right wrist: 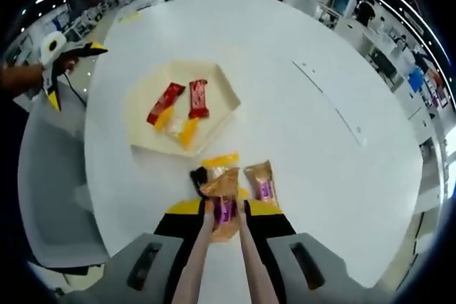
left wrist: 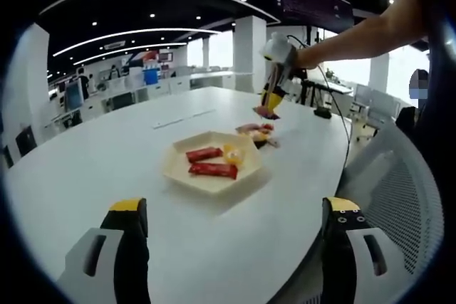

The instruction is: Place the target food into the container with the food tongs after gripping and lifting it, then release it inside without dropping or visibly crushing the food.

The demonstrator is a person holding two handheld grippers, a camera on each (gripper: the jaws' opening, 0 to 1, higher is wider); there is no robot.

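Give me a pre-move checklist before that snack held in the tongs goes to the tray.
1. Grip: the pink food tongs in the right claw pinch the orange-and-purple snack packet: ok.
2. Packet lifted off the white oval table: ok, seen in the left gripper view.
3. Packet uncrushed: cannot tell.
4. Free space in the cream hexagonal tray, beside the two red bars: ok.
5. Left claw open, away from tray: ok.
6. Remaining packets away from the tray: ok.
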